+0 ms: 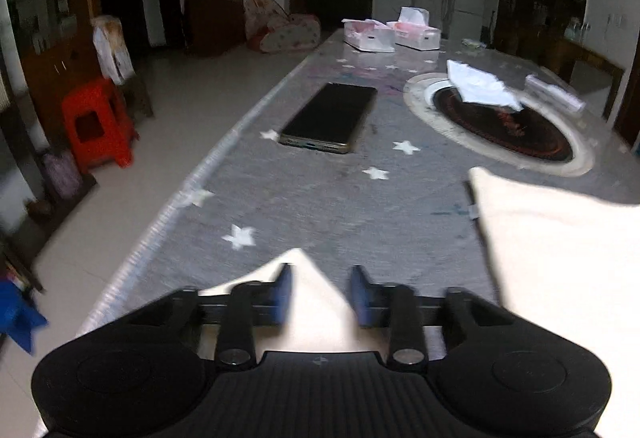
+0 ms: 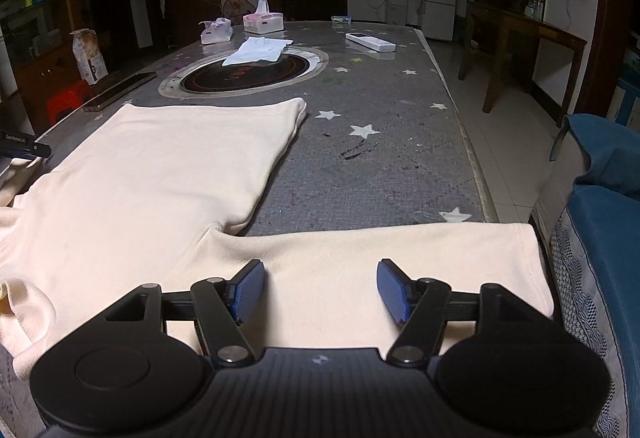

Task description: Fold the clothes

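Grey starred table (image 2: 400, 174) bears my cream shirt (image 2: 160, 178) spread flat for folding, left gripper (image 1: 320, 292) part-spread astride one sleeve, right gripper (image 2: 320, 290) wide apart over the other.

A cream shirt (image 2: 160, 174) lies spread on the grey star-patterned table (image 2: 380, 166), one sleeve stretched toward the table's right edge. The right gripper (image 2: 320, 288) hovers over that sleeve, jaws wide apart. A dark object at far left is possibly the other gripper.
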Motion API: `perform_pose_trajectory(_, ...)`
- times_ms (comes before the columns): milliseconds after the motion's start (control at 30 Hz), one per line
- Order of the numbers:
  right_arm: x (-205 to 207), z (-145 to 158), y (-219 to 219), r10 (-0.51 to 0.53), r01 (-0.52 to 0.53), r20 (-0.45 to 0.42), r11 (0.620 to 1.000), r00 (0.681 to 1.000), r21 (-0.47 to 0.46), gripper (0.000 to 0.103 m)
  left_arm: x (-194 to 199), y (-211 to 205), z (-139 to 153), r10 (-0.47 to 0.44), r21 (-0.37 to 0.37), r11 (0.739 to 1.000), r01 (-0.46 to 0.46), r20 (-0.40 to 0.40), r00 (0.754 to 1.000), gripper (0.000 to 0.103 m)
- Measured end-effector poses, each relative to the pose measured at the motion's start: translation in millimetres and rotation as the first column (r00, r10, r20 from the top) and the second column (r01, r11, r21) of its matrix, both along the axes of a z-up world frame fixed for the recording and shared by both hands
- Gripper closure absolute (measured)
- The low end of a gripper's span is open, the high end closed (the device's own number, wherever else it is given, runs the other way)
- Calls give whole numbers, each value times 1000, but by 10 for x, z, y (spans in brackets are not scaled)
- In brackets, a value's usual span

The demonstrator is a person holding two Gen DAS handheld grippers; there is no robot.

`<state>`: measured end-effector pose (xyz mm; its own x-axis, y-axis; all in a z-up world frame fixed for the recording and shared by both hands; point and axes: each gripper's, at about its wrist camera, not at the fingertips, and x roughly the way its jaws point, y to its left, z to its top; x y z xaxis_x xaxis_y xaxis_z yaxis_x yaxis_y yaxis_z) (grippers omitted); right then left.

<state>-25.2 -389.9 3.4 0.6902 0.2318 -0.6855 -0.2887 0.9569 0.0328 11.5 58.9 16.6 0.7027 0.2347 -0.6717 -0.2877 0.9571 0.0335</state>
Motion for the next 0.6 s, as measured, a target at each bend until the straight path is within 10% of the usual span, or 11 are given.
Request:
perform_pose_trajectory(233, -6, 3, -3, 0, 0, 1, 1000, 1000, -5, 39, -366, 411, 196, 51, -105, 994, -36, 143, 988, 99)
perform_pose_trajectory(400, -36, 58, 44, 8, -8, 16, 1000, 1000, -30, 39, -1062, 716, 426, 54, -206, 978, 19, 347, 936, 100)
perform_pose_trajectory(600, -184, 294, 308, 134, -133, 51, 991, 990, -20, 39, -1471, 917, 150, 52, -122, 992, -22, 250, 967, 100)
